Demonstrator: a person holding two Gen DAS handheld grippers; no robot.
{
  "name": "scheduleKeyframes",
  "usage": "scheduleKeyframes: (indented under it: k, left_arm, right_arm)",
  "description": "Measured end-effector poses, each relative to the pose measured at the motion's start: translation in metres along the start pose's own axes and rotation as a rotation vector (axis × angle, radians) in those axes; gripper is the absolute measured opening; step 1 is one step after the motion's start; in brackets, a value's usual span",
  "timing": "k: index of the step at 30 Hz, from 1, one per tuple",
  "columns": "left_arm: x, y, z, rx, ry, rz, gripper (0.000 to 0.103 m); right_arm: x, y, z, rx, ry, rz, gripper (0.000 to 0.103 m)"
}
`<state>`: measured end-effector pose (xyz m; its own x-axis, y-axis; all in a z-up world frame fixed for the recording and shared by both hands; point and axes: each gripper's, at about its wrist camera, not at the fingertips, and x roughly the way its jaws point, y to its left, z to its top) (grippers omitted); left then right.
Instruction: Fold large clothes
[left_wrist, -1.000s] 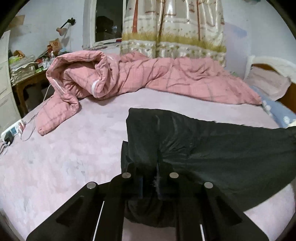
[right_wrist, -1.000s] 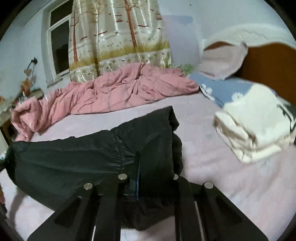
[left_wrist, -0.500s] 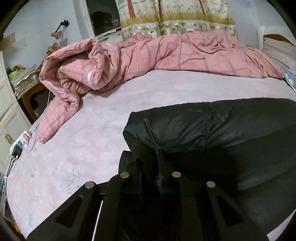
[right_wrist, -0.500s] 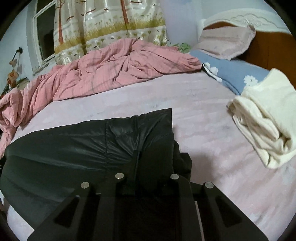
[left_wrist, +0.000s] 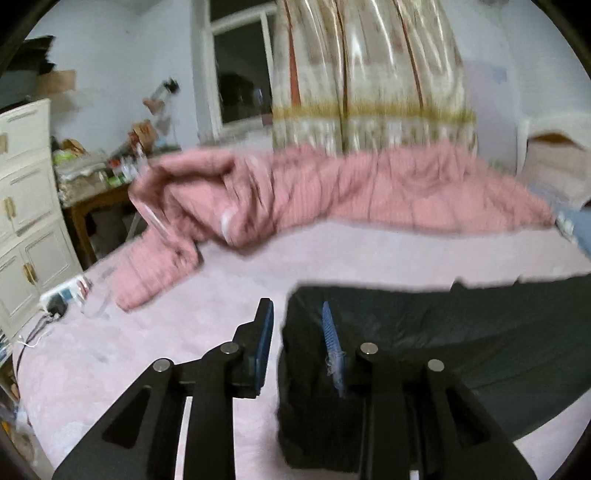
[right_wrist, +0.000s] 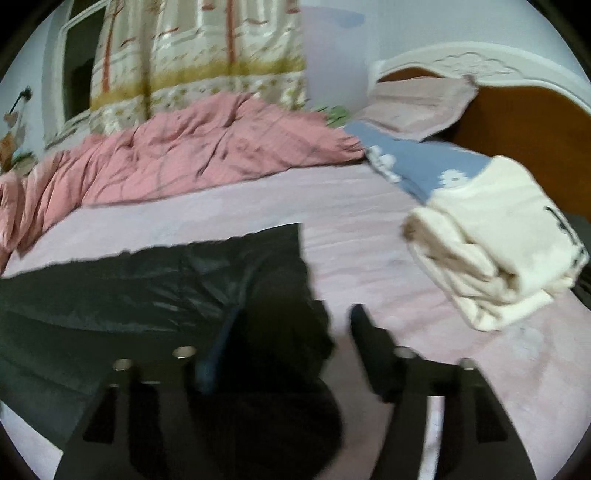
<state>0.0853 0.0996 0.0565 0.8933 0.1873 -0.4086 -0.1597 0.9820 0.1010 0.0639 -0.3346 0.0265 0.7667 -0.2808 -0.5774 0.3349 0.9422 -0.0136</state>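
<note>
A large black padded garment (left_wrist: 443, 332) lies folded on the pink bed sheet (left_wrist: 166, 332). It also shows in the right wrist view (right_wrist: 155, 280). My left gripper (left_wrist: 295, 325) is open over the garment's left end, its right finger on the cloth and its left finger over the sheet. My right gripper (right_wrist: 291, 332) is open over the garment's right end, its left finger on the cloth and its right finger over the sheet (right_wrist: 369, 240). Neither gripper holds the cloth.
A crumpled pink quilt (left_wrist: 332, 192) lies along the far side of the bed. A folded cream garment (right_wrist: 491, 240) and blue and pink pillows (right_wrist: 413, 162) lie by the headboard (right_wrist: 524, 110). A cabinet (left_wrist: 26, 203), cluttered table (left_wrist: 88, 173) and power strip (left_wrist: 62, 295) stand left.
Both grippers have opened and let go of the black garment, which now rests folded on the bed. Both cameras have tilted up; the frames are blurred by motion.
</note>
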Motion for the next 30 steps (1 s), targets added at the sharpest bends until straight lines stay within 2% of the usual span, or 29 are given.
scheduleKeyframes:
  k: [1, 4, 6, 8, 9, 11, 13, 16, 19, 21, 25, 26, 27, 28, 30]
  left_arm:
    - [-0.011, 0.003, 0.003, -0.014, -0.032, 0.007, 0.033]
    - [-0.034, 0.01, 0.009, -0.071, -0.091, -0.04, 0.04]
    - [-0.043, 0.009, 0.01, -0.086, -0.124, -0.085, 0.053]
    - [-0.05, 0.002, 0.009, -0.079, -0.162, -0.085, 0.087]
    - [-0.053, -0.001, 0.008, -0.074, -0.175, -0.078, 0.091]
    - [-0.055, -0.01, 0.007, -0.063, -0.174, -0.085, 0.101]
    - [-0.055, -0.019, 0.005, -0.055, -0.166, -0.12, 0.103]
    - [-0.054, -0.036, 0.001, -0.011, -0.16, -0.17, 0.103]
    - [-0.05, -0.049, -0.002, 0.015, -0.104, -0.211, 0.103]
    - [-0.046, -0.051, -0.003, -0.003, -0.062, -0.254, 0.103]
    - [-0.047, -0.055, -0.005, -0.037, -0.035, -0.3, 0.103]
    - [-0.049, -0.058, -0.006, -0.034, -0.035, -0.304, 0.103]
    - [-0.05, -0.062, -0.007, -0.023, -0.042, -0.309, 0.103]
    - [-0.052, -0.066, -0.008, -0.012, -0.05, -0.317, 0.103]
    - [-0.056, -0.079, -0.011, 0.015, -0.066, -0.328, 0.103]
  right_arm:
    - [-0.006, -0.003, 0.002, 0.014, -0.017, -0.001, 0.081]
    - [-0.04, -0.012, 0.006, 0.07, -0.121, 0.015, 0.087]
    - [-0.059, -0.012, 0.006, 0.078, -0.179, 0.02, 0.089]
    - [-0.075, -0.009, 0.005, 0.069, -0.241, 0.029, 0.099]
    - [-0.084, -0.005, 0.004, 0.053, -0.284, 0.028, 0.103]
    - [-0.097, 0.006, 0.002, 0.018, -0.339, 0.007, 0.103]
    - [-0.101, 0.021, 0.0, -0.035, -0.348, -0.003, 0.103]
    - [-0.1, 0.044, -0.005, -0.108, -0.316, 0.024, 0.103]
    - [-0.102, 0.053, -0.007, -0.08, -0.301, 0.096, 0.103]
    - [-0.1, 0.055, -0.009, -0.048, -0.288, 0.144, 0.103]
    - [-0.1, 0.065, -0.015, -0.035, -0.255, 0.22, 0.102]
    - [-0.103, 0.068, -0.016, -0.046, -0.262, 0.224, 0.1]
    - [-0.104, 0.071, -0.016, -0.059, -0.269, 0.224, 0.092]
    - [-0.106, 0.074, -0.016, -0.075, -0.275, 0.218, 0.089]
    - [-0.109, 0.078, -0.017, -0.099, -0.293, 0.217, 0.086]
